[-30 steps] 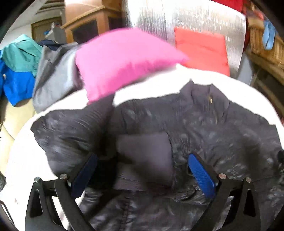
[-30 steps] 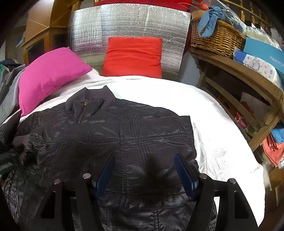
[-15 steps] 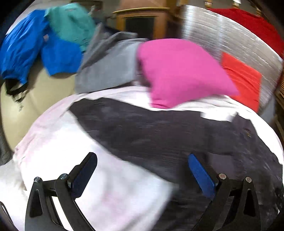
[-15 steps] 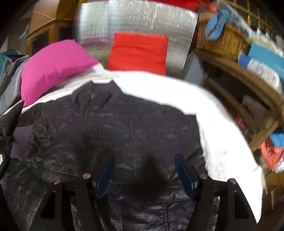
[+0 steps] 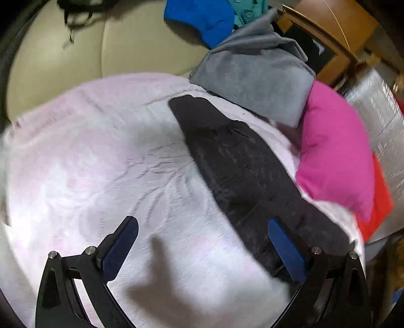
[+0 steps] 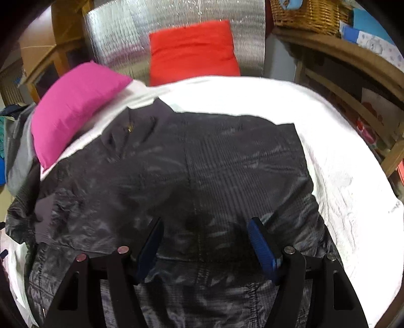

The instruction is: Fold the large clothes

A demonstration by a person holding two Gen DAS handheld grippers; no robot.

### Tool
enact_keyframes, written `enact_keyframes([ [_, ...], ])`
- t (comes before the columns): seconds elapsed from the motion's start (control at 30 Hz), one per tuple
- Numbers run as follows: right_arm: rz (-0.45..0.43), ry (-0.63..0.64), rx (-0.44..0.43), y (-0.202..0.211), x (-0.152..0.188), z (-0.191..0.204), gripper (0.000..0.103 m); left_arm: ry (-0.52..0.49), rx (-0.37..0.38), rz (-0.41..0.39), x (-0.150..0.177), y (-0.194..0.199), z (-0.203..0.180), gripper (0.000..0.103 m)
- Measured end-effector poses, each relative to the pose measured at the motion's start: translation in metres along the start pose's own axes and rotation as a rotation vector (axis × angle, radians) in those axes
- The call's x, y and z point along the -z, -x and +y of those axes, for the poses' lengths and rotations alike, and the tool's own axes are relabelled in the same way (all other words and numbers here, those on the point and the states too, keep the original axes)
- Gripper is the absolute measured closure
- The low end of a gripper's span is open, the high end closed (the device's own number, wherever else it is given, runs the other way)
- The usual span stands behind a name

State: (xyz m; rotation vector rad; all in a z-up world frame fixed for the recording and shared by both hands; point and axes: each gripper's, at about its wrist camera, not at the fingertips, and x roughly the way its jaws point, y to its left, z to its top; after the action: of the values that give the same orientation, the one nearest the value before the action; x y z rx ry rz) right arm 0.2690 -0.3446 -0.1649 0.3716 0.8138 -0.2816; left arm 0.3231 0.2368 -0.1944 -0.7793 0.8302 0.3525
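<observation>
A large black quilted jacket (image 6: 192,181) lies spread on the white bed cover (image 6: 341,176), collar and zip toward the pink pillow. In the left wrist view one black sleeve (image 5: 240,166) runs diagonally across the white cover (image 5: 88,164) toward the grey garment. My left gripper (image 5: 202,239) is open and empty above the cover, its right finger over the sleeve's near end. My right gripper (image 6: 205,239) is open and empty, low over the jacket's lower body.
A pink pillow (image 6: 73,106) and a red cushion (image 6: 192,50) lie at the bed's head against a silver panel (image 6: 121,32). Grey (image 5: 255,73) and blue (image 5: 202,15) clothes are piled by a beige headboard (image 5: 50,63). Wooden shelves with a wicker basket (image 6: 308,12) stand on the right.
My left gripper has swung left, from over the jacket's body to over the outstretched sleeve and bare cover. My right gripper has moved slightly forward over the jacket.
</observation>
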Motion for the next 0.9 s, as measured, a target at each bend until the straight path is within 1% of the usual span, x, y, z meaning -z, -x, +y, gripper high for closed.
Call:
enact_keyframes([
  [0.07,-0.001,-0.005,-0.004,0.000,0.000,-0.002,0.030,0.046,0.062,0.013,-0.001,-0.008,0.000,0.001],
  [0.1,-0.001,-0.008,-0.005,0.001,0.002,-0.004,0.030,0.069,0.095,0.026,-0.002,-0.013,0.000,0.003],
  [0.13,0.001,-0.011,-0.006,0.001,0.002,-0.006,0.030,0.085,0.124,0.035,-0.001,-0.016,-0.001,0.015],
  [0.17,0.004,-0.015,-0.007,0.000,0.001,-0.006,0.030,0.094,0.146,0.048,-0.001,-0.022,-0.003,0.022],
  [0.2,0.008,-0.018,-0.009,0.000,0.000,-0.006,0.030,0.096,0.159,0.069,-0.002,-0.030,-0.005,0.035],
  [0.23,0.011,-0.021,-0.011,-0.001,-0.002,-0.008,0.030,0.092,0.162,0.089,-0.002,-0.037,-0.009,0.041],
  [0.27,0.013,-0.025,-0.014,-0.001,-0.002,-0.010,0.030,0.087,0.160,0.090,-0.004,-0.042,-0.012,0.042],
  [0.33,0.017,-0.026,-0.014,-0.004,-0.002,-0.009,0.030,0.060,0.142,0.054,-0.006,-0.047,-0.018,0.042],
  [0.4,0.021,-0.026,-0.014,-0.005,-0.002,-0.010,0.030,0.054,0.144,0.049,-0.010,-0.052,-0.022,0.042],
  [0.43,0.023,-0.025,-0.014,-0.006,-0.002,-0.010,0.030,0.054,0.148,0.044,-0.012,-0.054,-0.023,0.047],
  [0.47,0.024,-0.024,-0.015,-0.006,-0.002,-0.010,0.030,0.053,0.157,0.046,-0.014,-0.057,-0.023,0.052],
  [0.53,0.022,-0.024,-0.016,-0.007,-0.003,-0.010,0.030,0.041,0.136,0.050,-0.016,-0.062,-0.024,0.074],
  [0.6,0.017,-0.022,-0.017,-0.007,-0.004,-0.010,0.030,0.009,0.138,0.048,-0.017,-0.066,-0.027,0.087],
  [0.63,0.012,-0.021,-0.017,-0.006,-0.004,-0.011,0.030,0.001,0.133,0.046,-0.018,-0.065,-0.029,0.091],
  [0.73,-0.002,-0.031,-0.011,-0.003,-0.005,-0.016,0.030,-0.060,0.128,0.002,-0.018,-0.053,-0.047,0.094],
  [0.83,-0.021,-0.061,-0.009,0.003,-0.007,-0.025,0.030,-0.176,0.150,-0.071,-0.015,-0.023,-0.082,0.095],
  [0.9,-0.031,-0.081,-0.005,0.007,-0.008,-0.033,0.030,-0.275,0.188,-0.122,-0.004,0.003,-0.112,0.095],
])
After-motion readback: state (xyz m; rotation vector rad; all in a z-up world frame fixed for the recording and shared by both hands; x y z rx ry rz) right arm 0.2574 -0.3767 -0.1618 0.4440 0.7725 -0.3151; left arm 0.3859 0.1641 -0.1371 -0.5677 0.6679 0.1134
